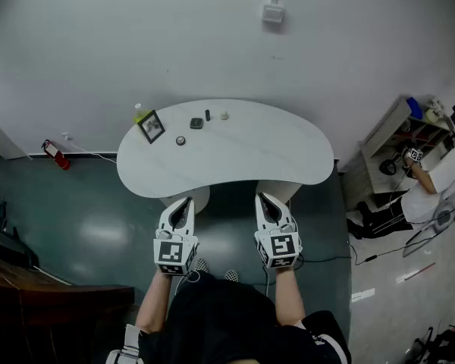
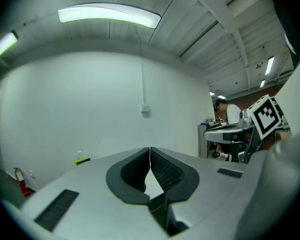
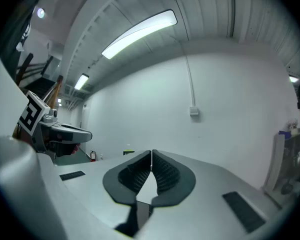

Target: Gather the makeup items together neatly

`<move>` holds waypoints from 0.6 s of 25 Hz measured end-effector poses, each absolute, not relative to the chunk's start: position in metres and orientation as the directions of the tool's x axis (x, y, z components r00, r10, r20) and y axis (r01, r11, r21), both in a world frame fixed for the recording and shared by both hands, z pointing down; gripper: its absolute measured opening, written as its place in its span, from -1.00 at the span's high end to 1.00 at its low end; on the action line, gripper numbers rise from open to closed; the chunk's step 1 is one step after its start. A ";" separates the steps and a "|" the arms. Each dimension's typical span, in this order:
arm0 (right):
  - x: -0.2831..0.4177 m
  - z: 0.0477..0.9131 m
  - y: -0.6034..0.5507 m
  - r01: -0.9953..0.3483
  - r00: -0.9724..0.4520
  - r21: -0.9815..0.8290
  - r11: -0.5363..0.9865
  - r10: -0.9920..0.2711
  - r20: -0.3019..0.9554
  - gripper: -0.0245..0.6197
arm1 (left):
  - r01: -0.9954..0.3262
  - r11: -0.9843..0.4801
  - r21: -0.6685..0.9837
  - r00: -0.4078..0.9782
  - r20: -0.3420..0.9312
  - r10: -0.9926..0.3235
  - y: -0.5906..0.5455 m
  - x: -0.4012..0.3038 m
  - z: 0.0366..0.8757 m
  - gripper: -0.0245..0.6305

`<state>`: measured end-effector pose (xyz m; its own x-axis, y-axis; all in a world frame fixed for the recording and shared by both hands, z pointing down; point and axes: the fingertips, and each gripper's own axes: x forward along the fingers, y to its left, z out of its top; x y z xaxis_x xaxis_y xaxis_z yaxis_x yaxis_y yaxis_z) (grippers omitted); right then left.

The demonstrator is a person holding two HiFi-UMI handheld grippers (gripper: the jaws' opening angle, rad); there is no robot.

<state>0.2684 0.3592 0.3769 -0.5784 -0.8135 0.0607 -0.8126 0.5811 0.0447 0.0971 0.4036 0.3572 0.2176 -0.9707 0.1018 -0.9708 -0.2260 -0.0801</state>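
In the head view, the makeup items sit in a loose row on the far side of the white kidney-shaped table. They are a round compact, a dark square case, a dark upright tube and a small pale item. A tilted framed picture and a yellow-green bottle stand to their left. The left gripper and right gripper hang just short of the table's near edge, well apart from every item.

In the left gripper view, the jaws are pressed together with nothing between them.

The right gripper view shows the same: tips meeting, empty.

The step in hand looks like the first reach. It should go best if one pair of jaws spreads before arriving and takes an outlying piece first, such as the round compact. A careful approach would avoid knocking the upright tube.
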 end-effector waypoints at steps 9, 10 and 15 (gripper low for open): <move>0.273 0.376 0.359 -0.803 -0.593 0.032 0.595 -0.803 0.058 0.82 | -0.969 -0.235 -0.081 0.226 0.106 -0.968 0.402 0.106 0.366 0.86; 0.274 0.376 0.359 -0.802 -0.595 0.025 0.597 -0.802 0.057 0.82 | -0.969 -0.235 -0.079 0.225 0.109 -0.968 0.402 0.106 0.367 0.86; 0.268 0.381 0.356 -0.784 -0.619 0.002 0.621 -0.781 0.079 0.82 | -0.975 -0.212 -0.070 0.203 0.123 -0.971 0.401 0.102 0.368 0.86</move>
